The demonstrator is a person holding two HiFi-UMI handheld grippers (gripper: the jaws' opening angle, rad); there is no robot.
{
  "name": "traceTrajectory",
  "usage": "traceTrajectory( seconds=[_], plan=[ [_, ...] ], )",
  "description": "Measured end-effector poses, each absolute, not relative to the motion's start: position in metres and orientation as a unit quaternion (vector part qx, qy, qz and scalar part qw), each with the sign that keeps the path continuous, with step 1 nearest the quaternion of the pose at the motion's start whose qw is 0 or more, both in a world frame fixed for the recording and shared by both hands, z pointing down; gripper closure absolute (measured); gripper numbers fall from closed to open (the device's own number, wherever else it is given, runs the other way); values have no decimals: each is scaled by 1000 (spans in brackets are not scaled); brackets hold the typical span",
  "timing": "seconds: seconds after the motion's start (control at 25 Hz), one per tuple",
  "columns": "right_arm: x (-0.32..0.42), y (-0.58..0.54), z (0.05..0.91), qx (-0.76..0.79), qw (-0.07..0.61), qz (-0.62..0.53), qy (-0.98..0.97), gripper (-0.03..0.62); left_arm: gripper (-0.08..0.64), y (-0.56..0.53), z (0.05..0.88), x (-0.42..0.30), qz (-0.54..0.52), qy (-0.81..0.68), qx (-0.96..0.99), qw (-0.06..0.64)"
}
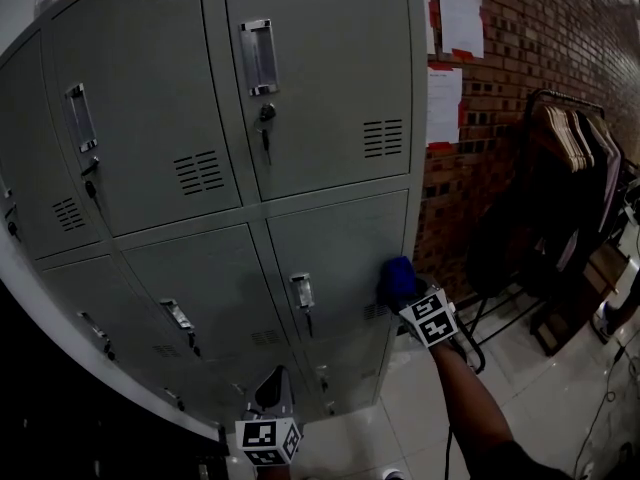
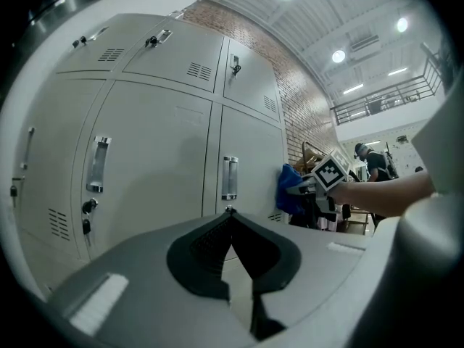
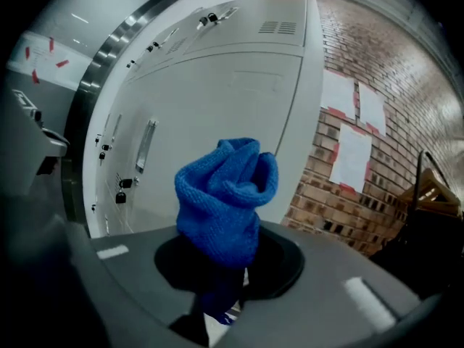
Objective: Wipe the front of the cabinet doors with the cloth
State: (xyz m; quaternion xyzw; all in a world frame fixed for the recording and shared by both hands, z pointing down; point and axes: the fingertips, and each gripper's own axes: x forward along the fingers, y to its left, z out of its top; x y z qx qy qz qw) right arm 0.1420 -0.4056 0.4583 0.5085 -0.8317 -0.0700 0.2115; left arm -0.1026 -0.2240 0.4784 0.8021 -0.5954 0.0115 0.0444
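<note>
Standing by the grey locker cabinet [image 1: 330, 88], I see the person's right forearm [image 1: 478, 408] reaching up and forward from the lower right, nearly straight, with the right tool [image 1: 402, 293] at its end aimed at the lower right door [image 1: 335, 243]. That tool is pinching a bunched blue knitted cloth [image 1: 397, 276]. In the right gripper view the cloth [image 3: 226, 194] bulges out above the jaws and hides most of the gap between them. The cloth sits at the right edge of that door, right of its handle [image 1: 301, 290] and just by the small vent slots. I cannot be sure whether it is actually pressed to the metal. In the left gripper view the same cloth [image 2: 288, 191] shows at the cabinet's right edge, with the brick wall beyond it. The left tool [image 1: 274, 380] is held low, near the person and well left of the right one, pointing up at the bottom row of doors. Its jaws are pressed together at the tips with nothing between them. To the right are the brick wall [image 1: 520, 58] with paper sheets [image 1: 460, 13] taped on it, a clothes rack [image 1: 572, 138] with hangers, and the white tiled floor [image 1: 520, 388].
</note>
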Motion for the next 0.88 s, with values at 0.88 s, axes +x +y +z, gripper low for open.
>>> traceTrajectory(
  seconds=[0.88],
  plan=[
    [90, -399, 506, 533, 196, 3, -823, 517, 549, -208, 484, -126, 16, -610, 791, 46]
  ],
)
